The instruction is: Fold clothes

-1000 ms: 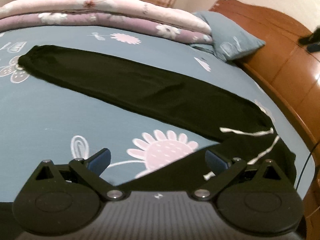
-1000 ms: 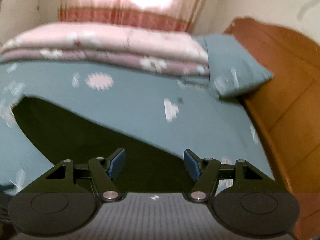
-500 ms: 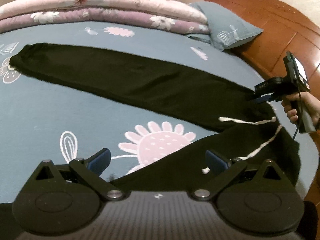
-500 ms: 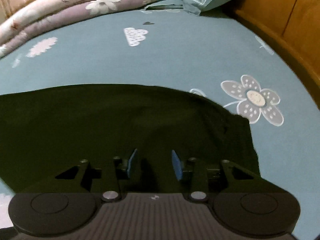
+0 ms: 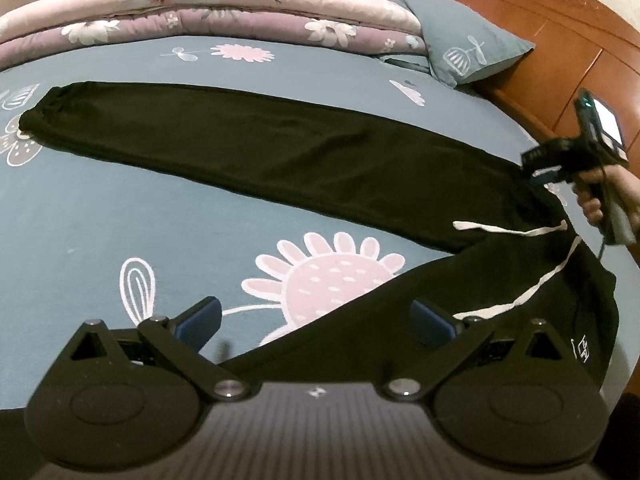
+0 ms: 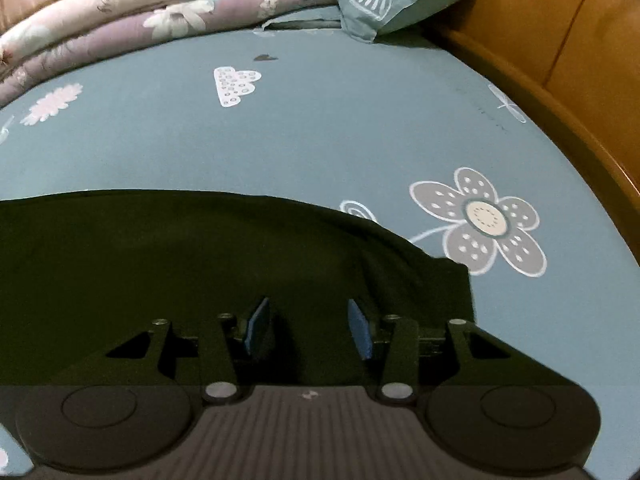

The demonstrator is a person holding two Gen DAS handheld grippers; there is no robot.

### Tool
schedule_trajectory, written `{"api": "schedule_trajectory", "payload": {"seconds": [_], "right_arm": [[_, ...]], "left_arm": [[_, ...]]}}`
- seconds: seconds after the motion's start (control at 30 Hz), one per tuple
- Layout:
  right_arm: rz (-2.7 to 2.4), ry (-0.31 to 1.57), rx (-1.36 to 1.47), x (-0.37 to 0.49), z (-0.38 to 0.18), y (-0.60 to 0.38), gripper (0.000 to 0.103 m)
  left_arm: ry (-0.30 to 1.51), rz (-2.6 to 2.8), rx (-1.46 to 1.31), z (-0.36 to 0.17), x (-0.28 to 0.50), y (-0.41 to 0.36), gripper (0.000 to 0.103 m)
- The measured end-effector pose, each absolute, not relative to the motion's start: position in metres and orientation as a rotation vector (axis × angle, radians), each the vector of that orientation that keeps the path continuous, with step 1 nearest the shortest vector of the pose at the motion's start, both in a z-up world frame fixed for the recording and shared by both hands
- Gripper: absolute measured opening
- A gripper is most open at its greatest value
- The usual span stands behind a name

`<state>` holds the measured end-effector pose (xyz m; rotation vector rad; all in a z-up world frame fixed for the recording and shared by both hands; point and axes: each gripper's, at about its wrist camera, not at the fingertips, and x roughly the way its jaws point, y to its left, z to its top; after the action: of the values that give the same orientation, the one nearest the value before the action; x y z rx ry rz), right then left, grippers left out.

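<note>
What changed: A second ago the right gripper (image 6: 308, 330) was up high and looked at the far wall. Now it is down low at the waist end of the black pants (image 5: 280, 152). Its jaws were wide a second ago; now they are closer together, with a gap between them and pants cloth in the gap.
Right jaws: Partly closed, not pinching yet as far as I can see.
Left gripper (image 5: 316, 320): It has hardly moved. Its jaws are wide apart and hold nothing. It hangs over the near pant leg.
What it means: I think the right gripper is about to grab the waist so the fold can start. No fold is made yet.
Where the pants are: Flat on the bed (image 5: 120, 232), spread like a V. One leg goes far off to the left. The other comes toward the left gripper. A white string (image 5: 516, 232) lies on the waist.
The bed: A blue sheet with pink and grey flowers. It looks soft, so cloth could bunch up.
The room: Folded pink and purple blankets (image 5: 224, 12) and a blue pillow (image 5: 472, 40) sit at the back. A brown wooden headboard (image 5: 568, 52) is on the right.
</note>
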<state>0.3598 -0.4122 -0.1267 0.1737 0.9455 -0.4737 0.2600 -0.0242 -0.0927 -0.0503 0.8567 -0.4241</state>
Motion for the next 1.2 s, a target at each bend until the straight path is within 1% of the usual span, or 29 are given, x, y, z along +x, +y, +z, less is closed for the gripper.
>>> {"api": "schedule_trajectory", "payload": {"seconds": [0.1,0.13,0.17,0.3,0.4,0.47,0.57,0.6,0.67,0.77,0.87,0.93,1.0,1.03,1.07,1.2], "right_arm": [[-0.506,0.975,0.167,0.375,-0.148,-0.421,0.05],[-0.516,0.965,0.169,0.377,-0.151,-0.425,0.052],[-0.538,0.95,0.183,0.377,-0.149,-0.429,0.053],[-0.582,0.914,0.312,0.37,-0.129,-0.442,0.053],[-0.528,0.865,0.293,0.372,-0.116,-0.433,0.054],[-0.514,0.881,0.262,0.382,-0.121,-0.431,0.054],[-0.562,0.951,0.247,0.397,-0.145,-0.441,0.054],[-0.58,0.951,0.27,0.398,-0.149,-0.447,0.058],[-0.626,0.907,0.317,0.398,-0.145,-0.455,0.057],[-0.614,0.865,0.329,0.399,-0.13,-0.441,0.058],[-0.482,0.893,0.255,0.408,-0.124,-0.408,0.058],[-0.443,0.921,0.189,0.419,-0.13,-0.391,0.058],[-0.471,0.94,0.179,0.429,-0.14,-0.393,0.059],[-0.489,0.95,0.182,0.434,-0.145,-0.395,0.063],[-0.518,0.946,0.196,0.437,-0.147,-0.399,0.064],[-0.559,0.917,0.262,0.424,-0.124,-0.406,0.064]], "left_arm": [[0.855,-0.418,-0.051,-0.093,0.261,-0.023,0.1],[0.855,-0.418,-0.053,-0.093,0.261,-0.023,0.1],[0.856,-0.419,-0.055,-0.094,0.262,-0.022,0.1],[0.861,-0.419,-0.056,-0.095,0.263,-0.022,0.1],[0.857,-0.42,-0.055,-0.095,0.262,-0.022,0.1],[0.856,-0.416,-0.05,-0.095,0.261,-0.023,0.1],[0.854,-0.418,-0.046,-0.094,0.261,-0.023,0.1],[0.853,-0.421,-0.048,-0.094,0.261,-0.023,0.1],[0.855,-0.424,-0.053,-0.094,0.262,-0.023,0.1],[0.859,-0.419,-0.056,-0.095,0.263,-0.022,0.1],[0.856,-0.418,-0.056,-0.094,0.263,-0.022,0.1],[0.854,-0.417,-0.054,-0.094,0.262,-0.022,0.1],[0.853,-0.418,-0.052,-0.093,0.262,-0.023,0.1],[0.854,-0.419,-0.05,-0.093,0.262,-0.023,0.1],[0.852,-0.421,-0.051,-0.093,0.262,-0.023,0.1],[0.84,-0.429,-0.063,-0.09,0.261,-0.02,0.1]]}}
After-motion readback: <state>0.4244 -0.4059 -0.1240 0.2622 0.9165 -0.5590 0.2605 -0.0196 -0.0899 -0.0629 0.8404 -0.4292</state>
